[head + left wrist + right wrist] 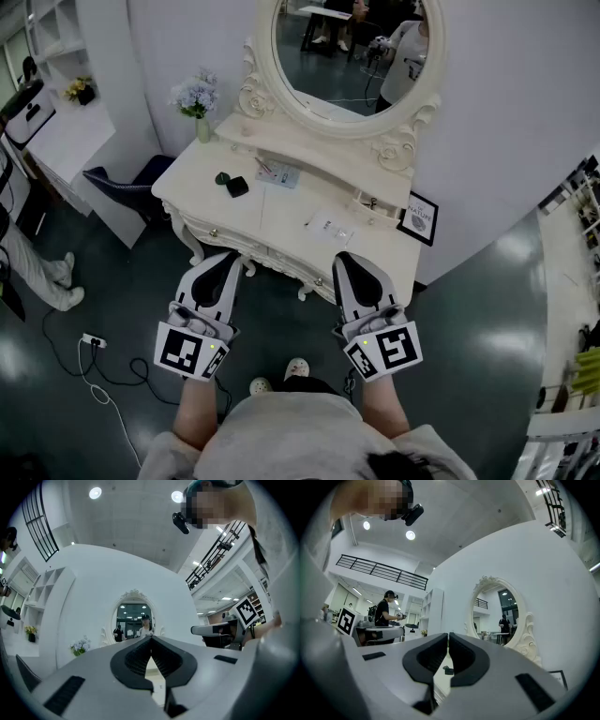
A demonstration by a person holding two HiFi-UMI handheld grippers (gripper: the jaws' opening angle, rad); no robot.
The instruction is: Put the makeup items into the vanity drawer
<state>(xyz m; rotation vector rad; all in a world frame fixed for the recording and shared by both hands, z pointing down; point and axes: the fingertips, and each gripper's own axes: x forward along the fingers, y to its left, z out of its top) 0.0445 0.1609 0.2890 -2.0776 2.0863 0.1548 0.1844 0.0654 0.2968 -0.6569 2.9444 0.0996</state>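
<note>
The white vanity (281, 211) stands ahead of me under its oval mirror (352, 56). On its top lie two small dark makeup items (232, 184), a flat palette (278, 173) and a white packet (330, 226). The front drawers (246, 241) look closed. My left gripper (229, 256) and right gripper (346, 257) hover side by side just in front of the vanity's front edge, both shut and holding nothing. In the left gripper view the left gripper (151, 639) has its jaws met at the tips. In the right gripper view the right gripper (448, 635) frames the dark items (448, 670).
A vase of flowers (197, 98) stands at the vanity's back left and a framed picture (418, 217) leans at its right end. A blue chair (131, 183) sits left of the vanity. A person's legs (42, 277) and a power strip (92, 341) are on the floor at left.
</note>
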